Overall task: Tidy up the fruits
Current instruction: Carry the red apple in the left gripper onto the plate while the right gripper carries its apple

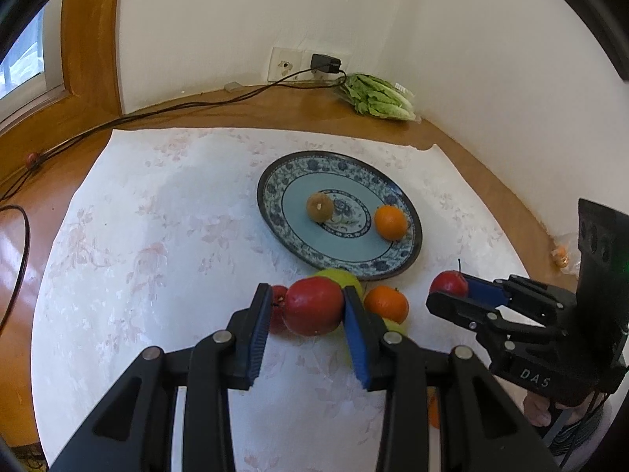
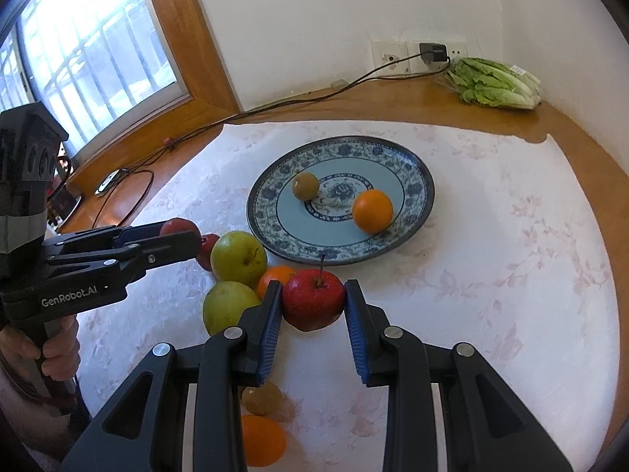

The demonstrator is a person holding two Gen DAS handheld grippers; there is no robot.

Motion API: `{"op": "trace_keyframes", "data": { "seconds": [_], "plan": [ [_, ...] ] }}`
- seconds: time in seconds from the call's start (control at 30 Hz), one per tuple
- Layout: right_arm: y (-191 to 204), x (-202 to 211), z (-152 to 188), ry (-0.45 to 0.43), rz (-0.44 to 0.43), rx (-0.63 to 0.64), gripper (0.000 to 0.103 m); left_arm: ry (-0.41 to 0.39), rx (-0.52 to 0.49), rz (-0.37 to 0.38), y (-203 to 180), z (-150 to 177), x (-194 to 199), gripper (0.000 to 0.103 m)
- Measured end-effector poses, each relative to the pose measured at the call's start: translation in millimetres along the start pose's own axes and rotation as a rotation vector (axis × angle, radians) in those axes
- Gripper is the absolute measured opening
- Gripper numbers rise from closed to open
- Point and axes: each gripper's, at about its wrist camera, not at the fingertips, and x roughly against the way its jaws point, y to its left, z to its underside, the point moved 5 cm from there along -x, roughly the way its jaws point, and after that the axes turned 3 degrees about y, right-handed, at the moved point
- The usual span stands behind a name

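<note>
- The left gripper [image 1: 308,306] has its jaws clenched on a red apple [image 1: 313,306], at the near side of the fruit cluster.
- The right gripper [image 2: 313,299] grasps a stemmed red apple [image 2: 313,299] between its blue pads [image 2: 271,324], just in front of the plate [image 2: 416,181].
- The blue-patterned plate sits mid-cloth and holds a kiwi [image 2: 305,185] near its centre and an orange [image 2: 372,205] toward its right rim, apart from each other; the rest of its well is bare.
- Two green apples [image 2: 238,258] and an orange [image 2: 275,277] crowd together just left of the right gripper, close to the plate's near rim.
- A kiwi [image 2: 261,397] and an orange [image 2: 261,440] lie under the right gripper.
- The white cloth [image 2: 491,275] lies open to the right of the plate; its far edge leaves bare wooden counter [image 2: 393,102] with lettuce [image 2: 493,83] in the corner and a cable [image 2: 298,100] along the wall.
</note>
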Motion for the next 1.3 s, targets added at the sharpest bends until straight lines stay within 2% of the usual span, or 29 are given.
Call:
{"op": "trace_keyframes", "data": {
  "seconds": [0.6, 1.07, 1.3],
  "plan": [
    [-7.1, 8.6, -32.5, -0.053, 0.031, 0.031, 0.032, -0.021, -0.013, -0.012, -5.0, -31.1, -15.8, 0.037],
    [-16.5, -17.3, -35.6, -0.024, 0.004, -0.023, 0.032, 0.008, -0.029, -0.022, -15.0, -43.9, -51.2, 0.037],
    [-16.8, -29.4, -36.0, -0.016, 0.006, -0.011, 0.032, 0.03, -0.017, -0.029, -11.7, -43.5, -67.9, 0.037]
  ]
}}
